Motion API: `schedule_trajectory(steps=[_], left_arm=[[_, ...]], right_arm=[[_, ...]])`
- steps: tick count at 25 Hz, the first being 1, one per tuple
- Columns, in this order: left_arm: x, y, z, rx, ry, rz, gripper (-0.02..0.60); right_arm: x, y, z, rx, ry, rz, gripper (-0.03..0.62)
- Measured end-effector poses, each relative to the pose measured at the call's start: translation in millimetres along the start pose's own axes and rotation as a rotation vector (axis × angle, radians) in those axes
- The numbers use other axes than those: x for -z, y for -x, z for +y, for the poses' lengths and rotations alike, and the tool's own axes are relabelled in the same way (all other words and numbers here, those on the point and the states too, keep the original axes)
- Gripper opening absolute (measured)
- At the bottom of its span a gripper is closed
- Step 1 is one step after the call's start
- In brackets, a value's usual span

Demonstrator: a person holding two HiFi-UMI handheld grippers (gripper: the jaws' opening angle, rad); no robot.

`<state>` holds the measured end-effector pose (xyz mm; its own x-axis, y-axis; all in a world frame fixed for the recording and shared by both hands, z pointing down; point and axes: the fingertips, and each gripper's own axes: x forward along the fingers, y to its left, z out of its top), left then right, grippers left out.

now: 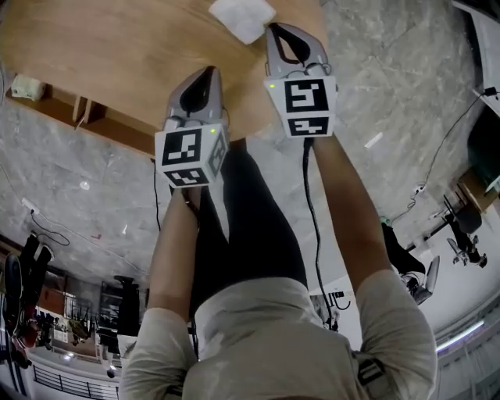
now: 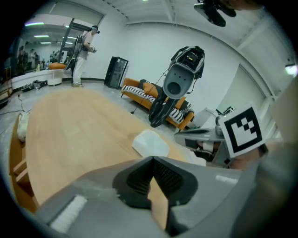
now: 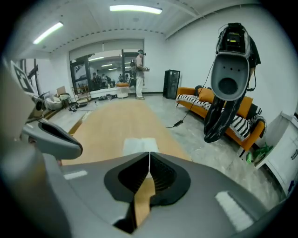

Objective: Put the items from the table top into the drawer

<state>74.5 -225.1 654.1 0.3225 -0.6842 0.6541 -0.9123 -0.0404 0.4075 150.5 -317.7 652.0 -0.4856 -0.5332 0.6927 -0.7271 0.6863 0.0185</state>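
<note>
A white folded item (image 1: 242,17) lies on the light wooden table (image 1: 117,47) near its edge; it also shows in the left gripper view (image 2: 150,143) and the right gripper view (image 3: 139,145). My left gripper (image 1: 208,72) hovers over the table's edge, short of the item, jaws shut and empty (image 2: 152,159). My right gripper (image 1: 283,30) is beside the item's right side, a little above it, jaws shut with nothing between them (image 3: 149,153). At the table's left edge an open wooden compartment (image 1: 58,103) holds a small pale object (image 1: 26,86).
The person's legs (image 1: 250,226) stand on grey marble floor (image 1: 391,70) below the table edge. Cables (image 1: 312,234) run across the floor. A grey and black machine on a stand (image 2: 179,83) and an orange sofa (image 2: 139,90) are beyond the table. A person (image 2: 81,53) stands far off.
</note>
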Motion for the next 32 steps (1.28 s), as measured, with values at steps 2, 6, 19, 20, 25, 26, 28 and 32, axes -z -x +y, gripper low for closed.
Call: schedule_trajectory(steps=[2,6,19,20,25,26,28,32], left_arm=[[-4,-16,0,0.022,0.008,0.007,0.02],[-4,-41,3,0.052,-0.001,0.039,0.02],[6,-13,35,-0.024,0.051,0.017,0.02],[11,-9,40,-0.033,0.061,0.019,0.02],[19,15,56,-0.067,0.114,0.01,0.02],[19,18,58,-0.07,0.115,0.003,0.02],[20,26,64,-0.074,0.115,-0.008,0.02],[32,47,85,-0.096,0.142,-0.021,0.02]], right_arm=[[6,-14,-5,-0.015,0.013,0.049,0.1],[20,-34,-12,-0.053,0.015,0.135,0.158],[21,-50,11,-0.116,0.129,0.122,0.026],[18,-48,20,-0.119,0.141,0.108,0.025],[7,-39,67,-0.163,0.151,0.077,0.021],[6,-38,74,-0.17,0.154,0.074,0.021],[5,-39,89,-0.185,0.16,0.07,0.02],[-1,-40,124,-0.214,0.183,0.06,0.02]])
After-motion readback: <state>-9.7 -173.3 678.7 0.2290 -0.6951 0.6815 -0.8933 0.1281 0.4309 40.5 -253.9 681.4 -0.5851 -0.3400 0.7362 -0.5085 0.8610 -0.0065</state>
